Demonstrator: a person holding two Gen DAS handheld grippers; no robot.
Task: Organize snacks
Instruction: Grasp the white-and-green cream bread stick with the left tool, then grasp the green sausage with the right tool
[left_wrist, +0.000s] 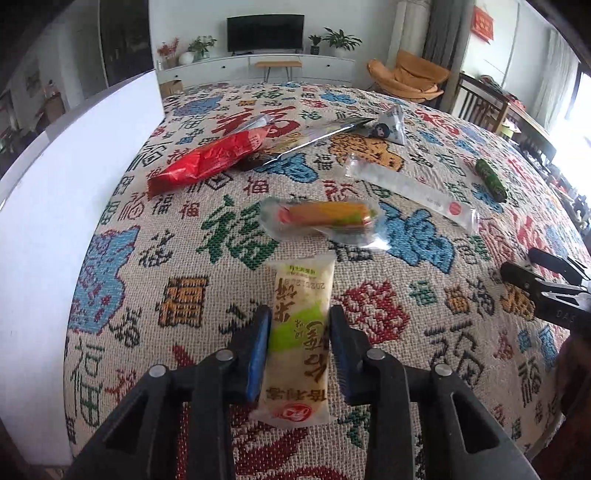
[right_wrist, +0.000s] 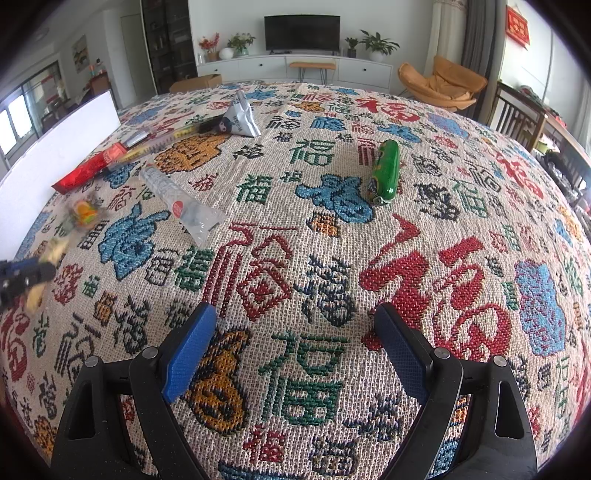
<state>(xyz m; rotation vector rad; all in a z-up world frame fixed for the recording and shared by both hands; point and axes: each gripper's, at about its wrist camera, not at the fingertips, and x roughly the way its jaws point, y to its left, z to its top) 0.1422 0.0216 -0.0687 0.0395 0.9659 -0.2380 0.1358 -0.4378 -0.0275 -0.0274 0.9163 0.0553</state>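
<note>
The left gripper (left_wrist: 299, 347) has its jaws clamped on a cream-and-green snack packet (left_wrist: 299, 343), both pads pressing against the packet's long sides. The packet lies lengthwise between them, its far end reaching past the fingertips over the patterned cloth (left_wrist: 207, 236) that covers the worktop. Whether the packet rests on the cloth or is lifted just off it cannot be told.

Just beyond the packet lies a clear-wrapped snack with orange and green filling (left_wrist: 325, 218). Farther back on the left is a red packet (left_wrist: 210, 162), partly overlapped by a long silver wrapper (left_wrist: 317, 138). A small pyramid-shaped packet (left_wrist: 389, 127) stands near the silver wrapper's far end. A long clear tube of white sweets (left_wrist: 410, 192) lies at an angle to the right, and a green wrapped snack (right_wrist: 386, 171) sits well apart on the right side. A white box wall (left_wrist: 74, 192) stands along the cloth's left edge.

The right gripper (right_wrist: 295, 325) hovers above bare cloth with its jaws spread wide, nothing between them.
</note>
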